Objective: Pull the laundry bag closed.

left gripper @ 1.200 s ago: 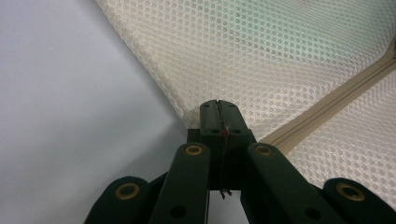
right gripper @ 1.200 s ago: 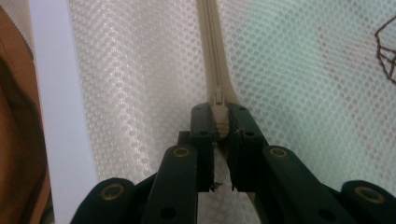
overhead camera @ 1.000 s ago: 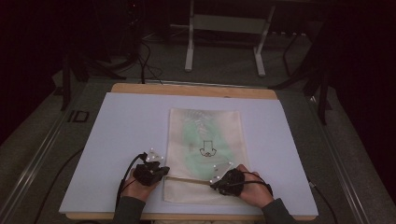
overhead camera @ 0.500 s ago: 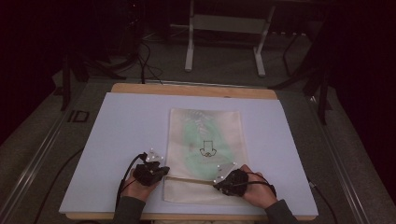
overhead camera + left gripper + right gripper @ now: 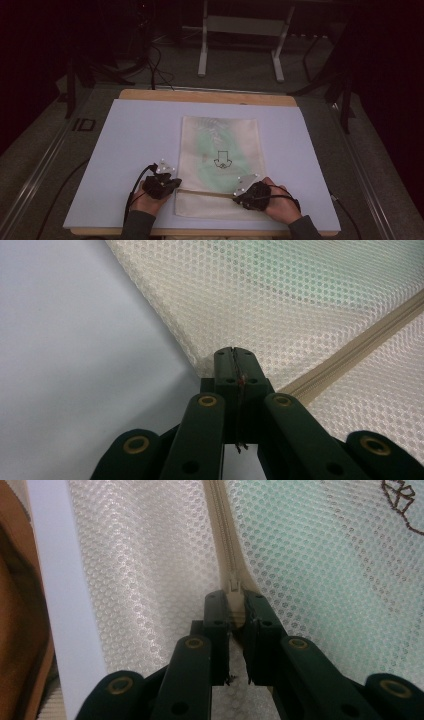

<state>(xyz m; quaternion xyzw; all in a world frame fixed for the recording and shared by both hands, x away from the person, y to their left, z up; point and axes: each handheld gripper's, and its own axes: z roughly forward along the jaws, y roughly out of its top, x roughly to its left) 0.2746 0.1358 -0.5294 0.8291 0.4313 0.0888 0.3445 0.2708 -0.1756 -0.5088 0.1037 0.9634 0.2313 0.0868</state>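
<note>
The right gripper (image 5: pixel 235 600) has slid a little way to the right along the near end of the mesh bag (image 5: pixel 220 150). A moment ago it sat closer to the middle of the bag's near end. The left gripper (image 5: pixel 234 352) has stayed put at the bag's near left corner. The bag has not moved on the desk (image 5: pixel 140 130).

The right gripper is pinching the zipper's slider (image 5: pixel 232 585), with its jaws pressed on it from both sides. The left gripper has its jaws squeezed tight together on the bag's left edge, right where the zipper (image 5: pixel 205 192) ends. So one gripper holds the bag steady and the other tugs the slider away from it.

The zipper runs across the bag near its close end, from one gripper to the other. The stretch between them looks zipped shut, so I think the pull to the right is closing the bag. The part behind the right gripper is hidden, so I cannot be sure. There is some way to go before the slider gets to the bag's right edge.

Farther up, the rest of the bag lies flat. Something pale green (image 5: pixel 207 145) shows through the mesh, and a small black drawing (image 5: pixel 220 161) sits in the bag's middle.
</note>
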